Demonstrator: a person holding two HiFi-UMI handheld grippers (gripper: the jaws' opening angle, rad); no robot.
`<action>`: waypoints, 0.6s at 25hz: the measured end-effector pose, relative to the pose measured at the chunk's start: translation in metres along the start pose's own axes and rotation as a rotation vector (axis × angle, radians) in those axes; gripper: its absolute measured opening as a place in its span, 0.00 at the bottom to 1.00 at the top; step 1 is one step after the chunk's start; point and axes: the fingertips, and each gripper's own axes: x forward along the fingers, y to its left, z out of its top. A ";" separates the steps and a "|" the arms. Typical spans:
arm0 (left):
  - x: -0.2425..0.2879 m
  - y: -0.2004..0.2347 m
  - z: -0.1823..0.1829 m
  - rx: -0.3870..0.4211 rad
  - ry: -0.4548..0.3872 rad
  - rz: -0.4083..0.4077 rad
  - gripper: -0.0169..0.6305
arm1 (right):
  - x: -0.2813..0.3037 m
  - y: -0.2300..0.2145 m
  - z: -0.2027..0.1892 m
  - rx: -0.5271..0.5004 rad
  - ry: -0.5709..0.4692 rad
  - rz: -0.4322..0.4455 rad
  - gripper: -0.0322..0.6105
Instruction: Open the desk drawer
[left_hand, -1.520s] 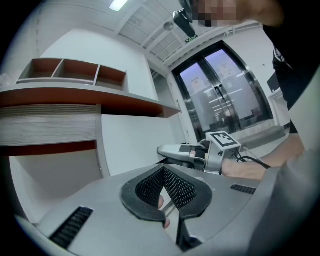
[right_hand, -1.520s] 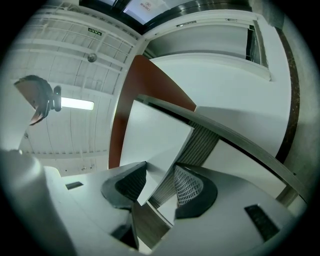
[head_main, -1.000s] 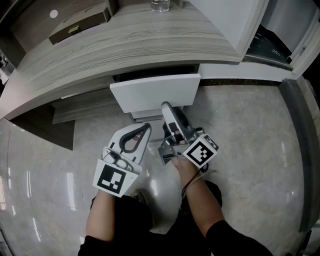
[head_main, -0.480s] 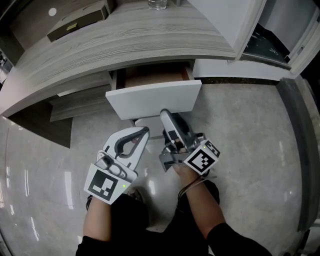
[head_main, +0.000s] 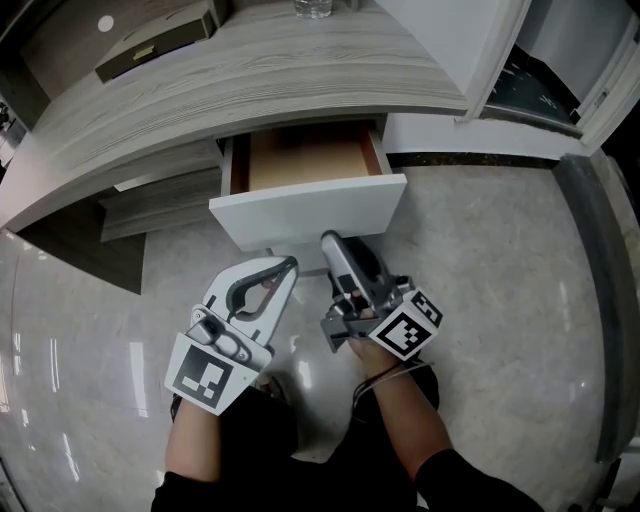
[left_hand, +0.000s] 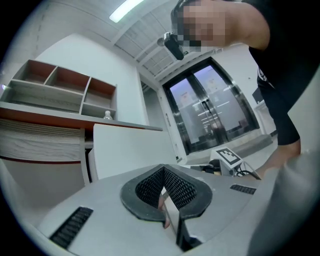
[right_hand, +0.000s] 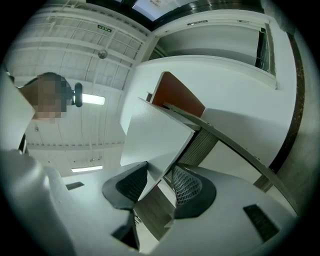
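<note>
Right tool (head_main: 331, 240) clamps open drawer (head_main: 310, 206) front; left tool (head_main: 291, 263) closed.

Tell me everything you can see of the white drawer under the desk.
The white desk drawer has a flat, plain front panel and a brown, wooden-looking inside, with nothing in the part that shows. It stands partway out from under the grey wood-grain desk top, level. The right gripper clamps the front's lower edge.

The desk drawer (head_main: 305, 160) is seen pulled partway out from under the grey wood-grain desk top (head_main: 250, 90), toward 6 o'clock in the head view. A plain white front panel (head_main: 308, 208) is carried (right end slightly nearer 12 o'clock); an orange-brown wooden interior is exposed.
</note>
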 end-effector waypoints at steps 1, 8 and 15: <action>0.000 0.001 0.003 -0.007 -0.015 0.000 0.03 | 0.000 0.001 0.000 -0.007 0.003 0.003 0.28; 0.002 -0.018 0.005 0.009 -0.014 -0.061 0.03 | -0.002 0.002 -0.001 -0.031 0.019 -0.004 0.28; 0.000 -0.041 -0.001 0.081 0.030 -0.120 0.03 | -0.012 0.009 -0.003 -0.065 0.040 -0.001 0.28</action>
